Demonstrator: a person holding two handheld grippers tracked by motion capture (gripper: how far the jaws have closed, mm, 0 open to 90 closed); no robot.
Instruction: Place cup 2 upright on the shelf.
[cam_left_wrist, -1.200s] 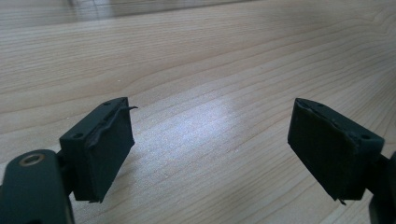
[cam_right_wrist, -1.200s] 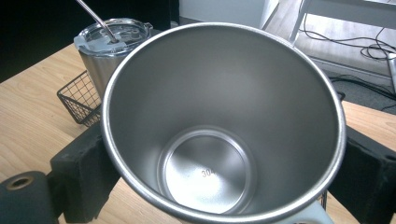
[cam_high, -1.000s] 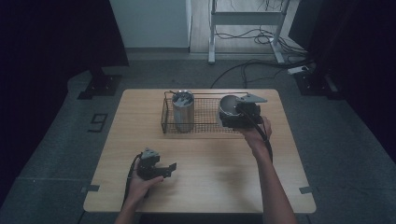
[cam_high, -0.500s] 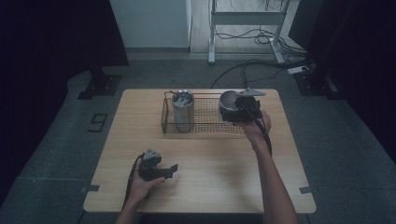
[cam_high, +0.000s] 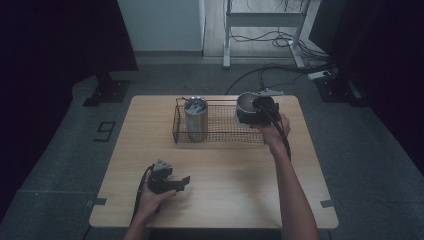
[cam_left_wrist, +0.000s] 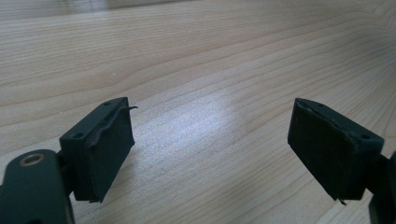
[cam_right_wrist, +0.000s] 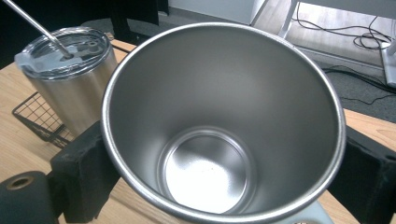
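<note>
The right claw (cam_high: 250, 111) is clamped on an open steel cup (cam_right_wrist: 224, 121), one jaw pressed against each side of its wall, holding it at the right end of the wire basket (cam_high: 220, 131) on the far part of the surface (cam_high: 225, 200). A second steel cup with a lid and straw (cam_high: 196, 119) stands upright in the basket's left end. The left claw (cam_high: 184, 183) rests low on the near left of the surface, jaws wide apart with bare wood between them.

Dim room, grey speckled floor (cam_high: 60, 165), white wall panel (cam_high: 160, 22), metal frame (cam_high: 260, 22), floor cables (cam_high: 280, 70), possibly dark curtains (cam_high: 55, 45).
</note>
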